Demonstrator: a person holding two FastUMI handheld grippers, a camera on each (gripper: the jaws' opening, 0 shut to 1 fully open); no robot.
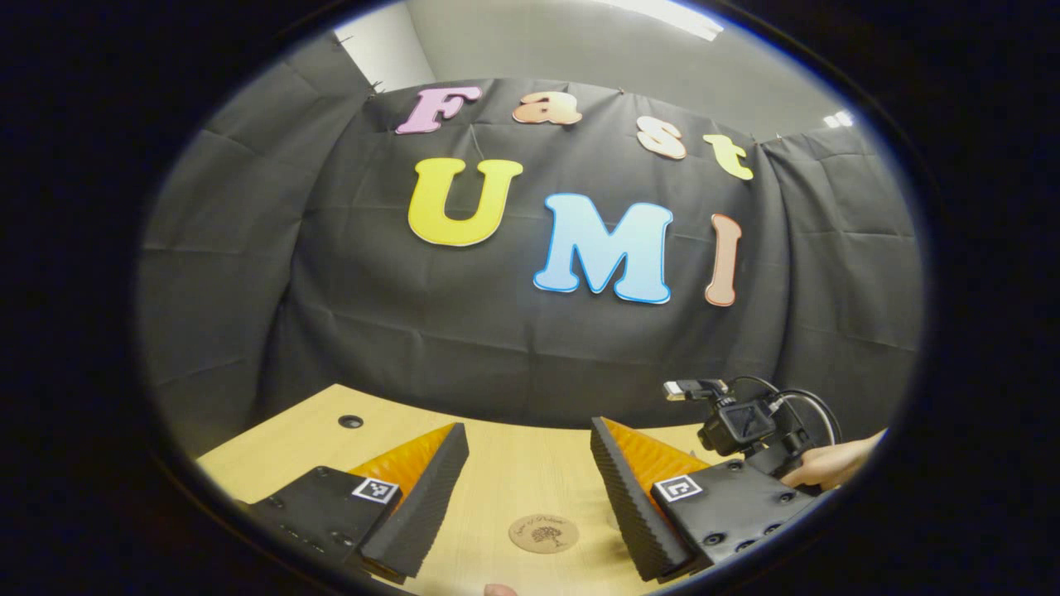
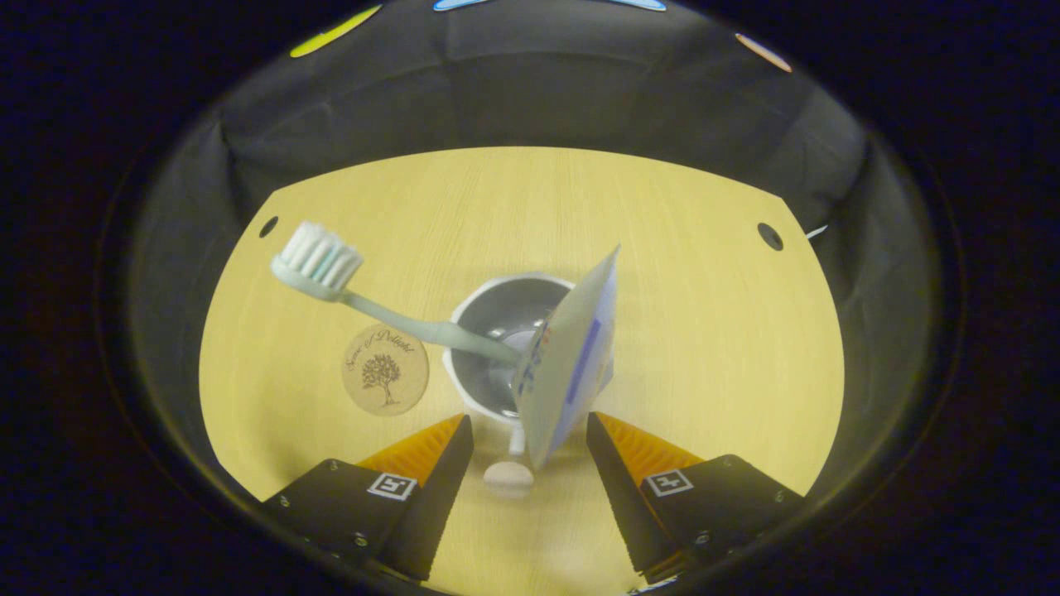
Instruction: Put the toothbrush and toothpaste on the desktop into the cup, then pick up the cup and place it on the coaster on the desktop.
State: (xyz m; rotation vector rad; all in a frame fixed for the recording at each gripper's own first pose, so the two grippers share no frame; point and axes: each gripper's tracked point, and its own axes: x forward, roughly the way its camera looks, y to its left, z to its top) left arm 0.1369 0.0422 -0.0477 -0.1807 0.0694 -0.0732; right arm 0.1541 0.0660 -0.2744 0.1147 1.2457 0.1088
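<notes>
In the right gripper view I look down on a white cup (image 2: 501,313) standing on the wooden desktop (image 2: 704,331). A pale green toothbrush (image 2: 389,313) leans out of it to the left, bristles up. A toothpaste tube (image 2: 571,356) stands in it, tilted toward the camera. The right gripper (image 2: 528,430) is open above the cup's near side, its fingers on either side of the cup's handle (image 2: 508,478). A round wooden coaster (image 2: 385,369) lies just left of the cup. The left gripper (image 1: 528,434) is open and holds nothing, with the coaster (image 1: 543,534) on the desk between its fingers.
Two cable holes (image 2: 268,226) (image 2: 769,236) sit near the desk's far corners; one hole (image 1: 350,421) shows in the left gripper view. There, the other gripper with its camera (image 1: 741,426) and a hand (image 1: 828,463) stand at the right. Black cloth walls the desk's far edge.
</notes>
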